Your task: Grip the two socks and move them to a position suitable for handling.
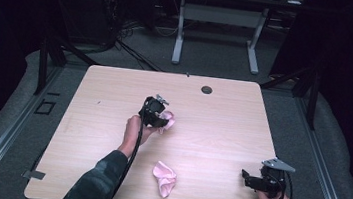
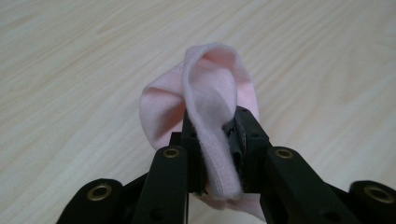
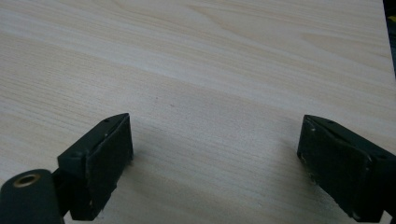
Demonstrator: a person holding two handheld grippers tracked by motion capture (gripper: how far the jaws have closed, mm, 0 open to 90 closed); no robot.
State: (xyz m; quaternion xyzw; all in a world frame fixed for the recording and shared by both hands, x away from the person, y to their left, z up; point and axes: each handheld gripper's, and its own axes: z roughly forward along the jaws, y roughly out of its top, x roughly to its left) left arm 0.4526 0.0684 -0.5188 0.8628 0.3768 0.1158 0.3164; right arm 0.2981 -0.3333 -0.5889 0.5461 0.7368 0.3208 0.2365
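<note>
A light wood-grain counter (image 1: 223, 115) with rounded corners stands on grey carpet (image 1: 134, 57). A round cable hole (image 1: 207, 90) sits near its far edge. Beyond it a second desk on white legs (image 1: 179, 34) stands in dim light, with cables (image 1: 126, 38) on the floor and dark curtains (image 1: 0, 34) at both sides.

The table (image 1: 115, 87) is overlooked from above and afar by the high view, while its wood is seen closely from both gripper views.
</note>
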